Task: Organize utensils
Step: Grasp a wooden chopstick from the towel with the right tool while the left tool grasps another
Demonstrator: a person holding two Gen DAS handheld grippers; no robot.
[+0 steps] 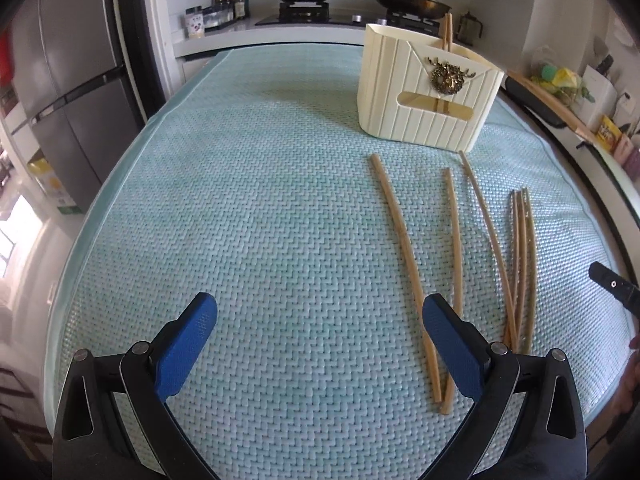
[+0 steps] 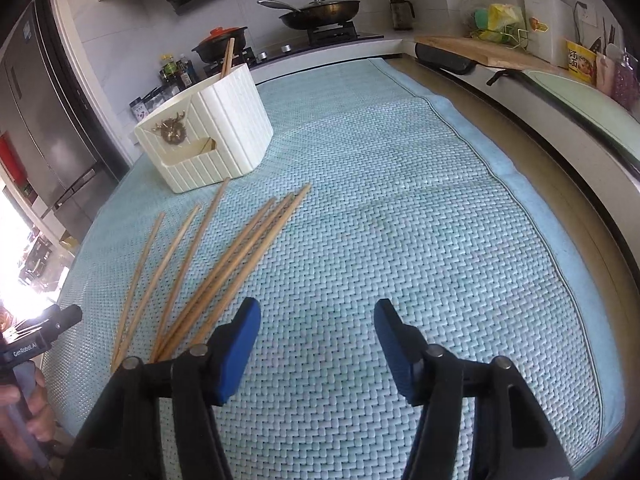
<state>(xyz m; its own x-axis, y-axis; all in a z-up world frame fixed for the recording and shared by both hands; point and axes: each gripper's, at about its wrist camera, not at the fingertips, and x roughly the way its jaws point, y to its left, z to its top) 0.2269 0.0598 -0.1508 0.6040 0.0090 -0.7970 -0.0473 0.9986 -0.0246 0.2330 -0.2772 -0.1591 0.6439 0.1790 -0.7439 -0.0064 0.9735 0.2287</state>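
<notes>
From the left wrist, the left gripper [image 1: 320, 320] hangs over the woven blue-green mat [image 1: 248, 208] with its jaws spread wide and nothing between them. The loose chopsticks [image 1: 454, 240] lie ahead and to its right; the nearest one passes just under the right blue pad [image 1: 448, 344]. Farther ahead and to the right stands the cream holder [image 1: 428, 92], with two chopsticks already upright in its back compartment. To pick well, this claw should shift right until one stick sits between the pads, near the stick's middle so it does not tip when lifted.

From the right wrist, the right gripper [image 2: 316, 320] stands part open and empty above bare mat [image 2: 400, 184]. The chopsticks [image 2: 224, 264] fan out ahead and to its left, their near ends beside the left pad [image 2: 236, 352]; the holder [image 2: 208, 136] is farther ahead on the left. Three sticks lie bunched together, so I judge it wiser to take an outlying one first, close squarely across it, then carry it upright to the holder's open top.
</notes>
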